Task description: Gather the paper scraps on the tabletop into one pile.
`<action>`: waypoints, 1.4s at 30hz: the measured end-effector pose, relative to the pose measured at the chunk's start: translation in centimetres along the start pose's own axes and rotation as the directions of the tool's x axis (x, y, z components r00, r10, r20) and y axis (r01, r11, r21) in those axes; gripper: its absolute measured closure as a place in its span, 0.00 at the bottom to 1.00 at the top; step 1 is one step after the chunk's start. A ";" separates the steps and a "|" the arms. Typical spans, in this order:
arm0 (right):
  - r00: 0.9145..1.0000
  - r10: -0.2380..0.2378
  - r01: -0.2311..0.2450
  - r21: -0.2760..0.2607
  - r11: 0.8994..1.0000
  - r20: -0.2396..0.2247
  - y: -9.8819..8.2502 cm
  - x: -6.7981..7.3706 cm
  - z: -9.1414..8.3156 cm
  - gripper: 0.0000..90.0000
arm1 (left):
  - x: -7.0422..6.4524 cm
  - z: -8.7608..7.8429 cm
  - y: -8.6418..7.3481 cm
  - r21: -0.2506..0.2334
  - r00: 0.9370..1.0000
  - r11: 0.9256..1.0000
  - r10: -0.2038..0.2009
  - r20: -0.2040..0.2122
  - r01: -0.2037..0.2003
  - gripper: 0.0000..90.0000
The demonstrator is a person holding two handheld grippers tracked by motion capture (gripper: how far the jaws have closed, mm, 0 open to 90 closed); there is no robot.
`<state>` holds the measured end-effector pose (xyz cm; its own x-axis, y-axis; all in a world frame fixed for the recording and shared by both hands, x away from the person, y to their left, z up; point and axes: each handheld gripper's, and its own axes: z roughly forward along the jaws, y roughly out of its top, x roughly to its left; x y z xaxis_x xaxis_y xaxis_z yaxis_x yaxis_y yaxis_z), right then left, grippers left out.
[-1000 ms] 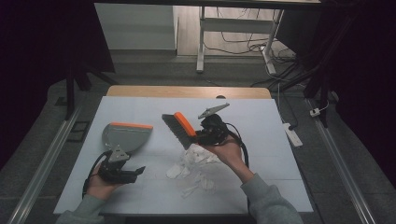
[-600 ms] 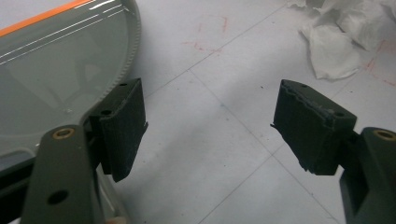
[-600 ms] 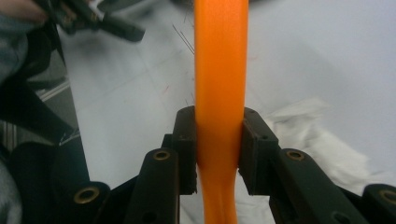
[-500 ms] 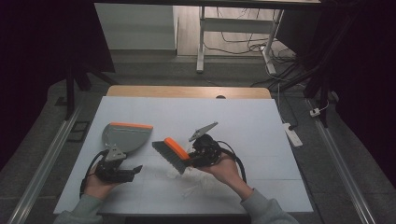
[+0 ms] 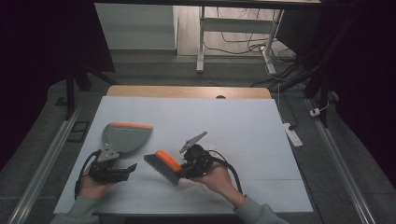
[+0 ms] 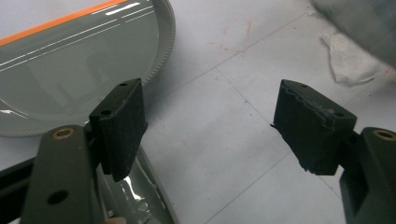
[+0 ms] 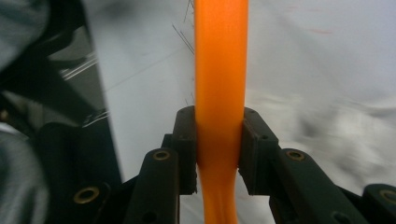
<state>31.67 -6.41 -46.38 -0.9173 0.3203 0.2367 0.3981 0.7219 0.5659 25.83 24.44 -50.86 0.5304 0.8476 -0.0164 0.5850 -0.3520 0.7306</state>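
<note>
A grey dustpan [image 5: 123,137] with an orange lip lies flat at the table's left; its pan [image 6: 60,70] and handle [image 6: 140,196] also appear in the left gripper view. My left gripper [image 5: 128,169] sits just in front of the pan, open [image 6: 215,126], with bare table between its pads and the handle beside the left pad. My right gripper [image 5: 180,169] is shut [image 7: 219,140] on the orange handle [image 7: 219,70] of a hand brush [image 5: 163,166], whose bristles point down-left at the table. Crumpled white paper [image 6: 350,56] lies by the bristles.
The white table top [image 5: 233,121] has a wooden strip along its far edge. A power strip [image 5: 292,133] lies on the floor to the right. Metal rails run along both sides, and desk legs with cables stand behind.
My right gripper has carried the brush left and down, toward the front of the table and closer to the left gripper, over the crumpled paper. The left gripper and dustpan stayed put.
</note>
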 end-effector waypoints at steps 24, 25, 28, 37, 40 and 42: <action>0.979 0.125 -0.113 -0.082 0.990 0.162 -1.9 -4.8 -3.2 0.78 | 0.0 0.3 -0.1 0.010 1.000 1.000 0.011 -0.008 -0.011 0.29; 0.980 0.121 -0.107 -0.093 0.990 0.161 -1.8 -4.5 -3.7 0.78 | 0.0 0.3 -0.1 0.010 1.000 1.000 0.012 -0.008 -0.011 0.29; 0.982 0.095 -0.073 -0.133 0.988 0.165 -1.5 -3.5 -5.4 0.78 | -0.1 0.3 -0.1 0.009 1.000 1.000 0.014 -0.008 -0.014 0.30; 0.995 -0.017 0.022 -0.052 0.998 0.095 -3.1 -1.2 -7.9 0.78 | 0.0 0.4 -0.1 0.013 1.000 1.000 0.012 -0.009 -0.012 0.30; 0.995 -0.071 0.070 0.015 0.997 0.066 -3.9 -0.2 -7.3 0.78 | 0.0 0.4 -0.1 0.014 1.000 1.000 0.014 -0.010 -0.014 0.30; 0.995 -0.080 0.077 0.051 0.996 0.058 -4.1 0.4 -6.9 0.78 | -0.1 0.4 -0.1 0.015 1.000 1.000 0.015 -0.011 -0.015 0.30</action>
<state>29.59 -13.44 -43.17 -0.9439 0.2969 0.1447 0.3267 0.7744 0.5418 25.97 24.26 -51.19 0.5325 0.8464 0.0023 0.5860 -0.3707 0.7205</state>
